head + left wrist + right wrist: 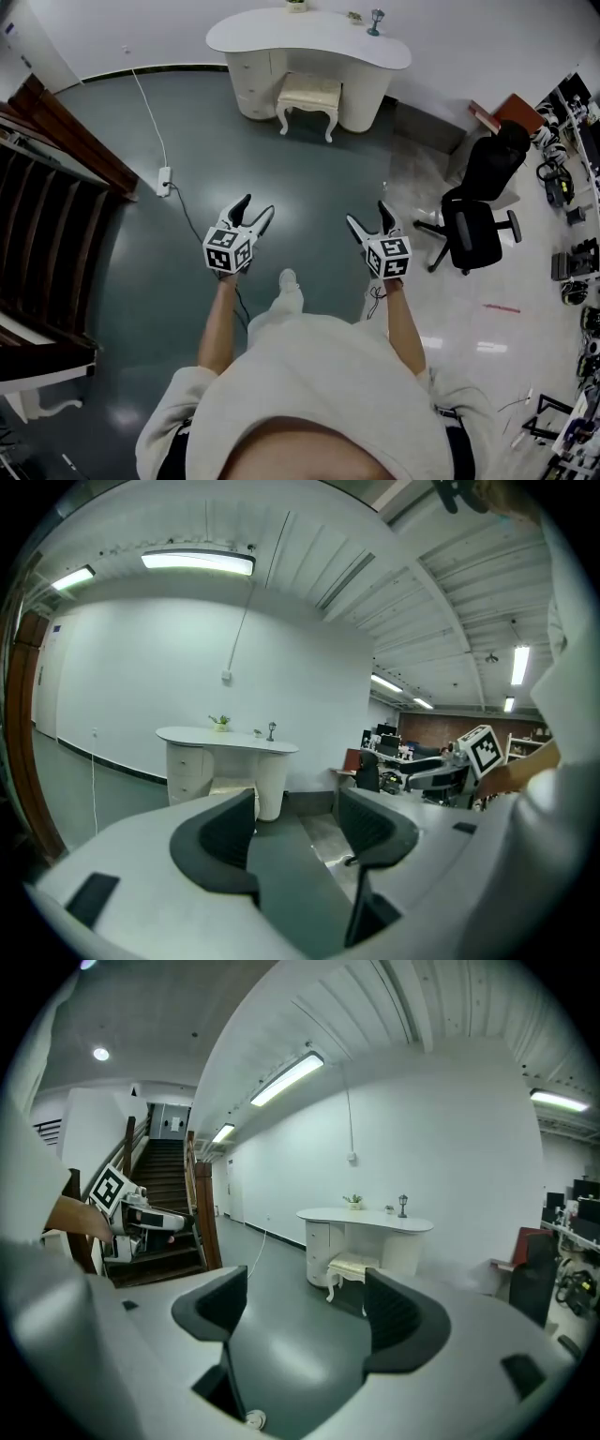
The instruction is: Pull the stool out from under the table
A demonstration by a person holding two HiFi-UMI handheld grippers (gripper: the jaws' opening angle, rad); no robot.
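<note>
Left gripper (258, 204) and right gripper (367, 213) abreast, jaws apart, toward distant stool (309, 92)

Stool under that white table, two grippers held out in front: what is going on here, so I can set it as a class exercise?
A person stands on the grey floor well short of the white table, holding a gripper in each hand. The left gripper and right gripper both have their jaws apart with nothing between them. The stool sits tucked at the table's front, untouched, so the pull has not begun.
</note>
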